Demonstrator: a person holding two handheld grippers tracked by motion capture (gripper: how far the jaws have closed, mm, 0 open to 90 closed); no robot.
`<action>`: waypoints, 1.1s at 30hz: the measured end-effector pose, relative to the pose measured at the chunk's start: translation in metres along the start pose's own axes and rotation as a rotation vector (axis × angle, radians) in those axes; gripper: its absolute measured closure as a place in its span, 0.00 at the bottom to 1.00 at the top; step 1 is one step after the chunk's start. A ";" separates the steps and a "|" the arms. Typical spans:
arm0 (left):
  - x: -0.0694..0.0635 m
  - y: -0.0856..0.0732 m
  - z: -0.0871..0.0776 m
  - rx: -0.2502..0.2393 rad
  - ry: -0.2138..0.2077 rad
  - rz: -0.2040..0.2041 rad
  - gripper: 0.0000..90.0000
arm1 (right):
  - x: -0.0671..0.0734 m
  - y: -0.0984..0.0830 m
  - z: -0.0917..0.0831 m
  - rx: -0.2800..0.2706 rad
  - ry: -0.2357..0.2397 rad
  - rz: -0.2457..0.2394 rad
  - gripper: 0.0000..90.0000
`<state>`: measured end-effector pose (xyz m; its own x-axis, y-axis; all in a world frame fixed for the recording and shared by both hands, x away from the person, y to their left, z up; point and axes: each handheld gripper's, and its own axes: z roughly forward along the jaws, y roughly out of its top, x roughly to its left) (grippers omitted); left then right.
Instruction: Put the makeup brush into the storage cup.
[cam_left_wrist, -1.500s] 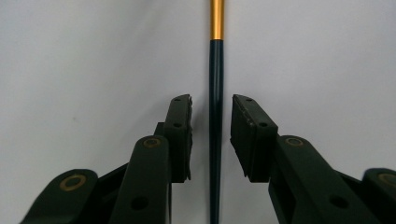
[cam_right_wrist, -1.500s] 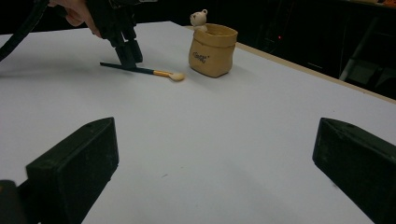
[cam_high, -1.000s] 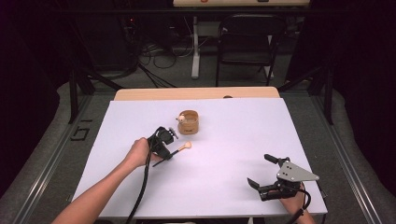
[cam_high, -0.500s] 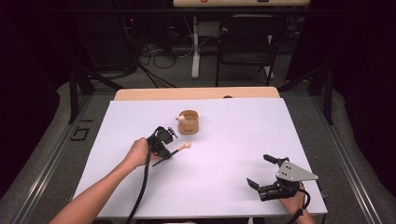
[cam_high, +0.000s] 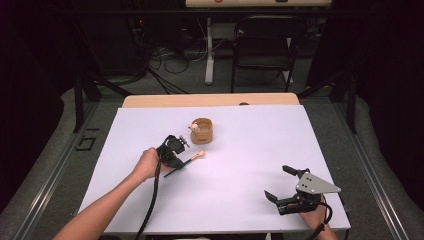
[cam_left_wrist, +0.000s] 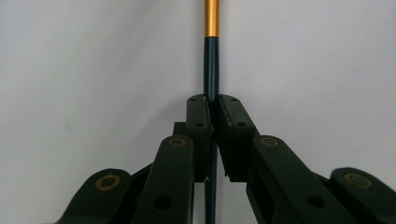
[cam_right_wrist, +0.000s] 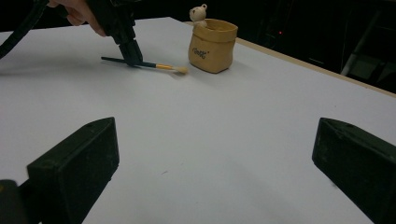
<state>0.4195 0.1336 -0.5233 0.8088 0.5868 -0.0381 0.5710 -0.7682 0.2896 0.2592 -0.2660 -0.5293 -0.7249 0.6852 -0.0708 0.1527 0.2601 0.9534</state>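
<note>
A tan, sack-shaped holder (cam_high: 202, 132) with dark lettering on its front stands upright on the white sheet-covered surface (cam_high: 240, 165), a small cream bear figure (cam_high: 193, 128) perched at its rim. Behind the surface's bare wooden back edge (cam_high: 210, 100), a black metal chair (cam_high: 263, 50) and loose cables (cam_high: 172, 62) sit on the grey floor.

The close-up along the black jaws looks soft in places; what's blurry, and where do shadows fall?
Left gripper view: the paintbrush blurs toward its gold band; the left gripper is sharper. Right gripper view: near jaws blurred, bear pouch casts a soft shadow. High view: table lit, surroundings dark.
</note>
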 end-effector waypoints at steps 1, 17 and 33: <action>0.000 0.000 0.000 0.000 0.000 0.000 0.93 | 0.000 0.000 0.000 0.000 0.000 0.000 0.00; -0.005 -0.006 -0.020 -0.166 -0.039 0.014 0.93 | -0.002 -0.001 0.003 0.020 -0.010 0.019 0.00; -0.015 -0.014 -0.033 -0.350 -0.087 0.009 0.93 | -0.003 -0.001 0.007 0.042 -0.013 0.063 0.00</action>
<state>0.3945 0.1444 -0.4956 0.8310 0.5451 -0.1110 0.4932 -0.6298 0.6001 0.2660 -0.2639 -0.5321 -0.7045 0.7096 -0.0153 0.2258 0.2445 0.9430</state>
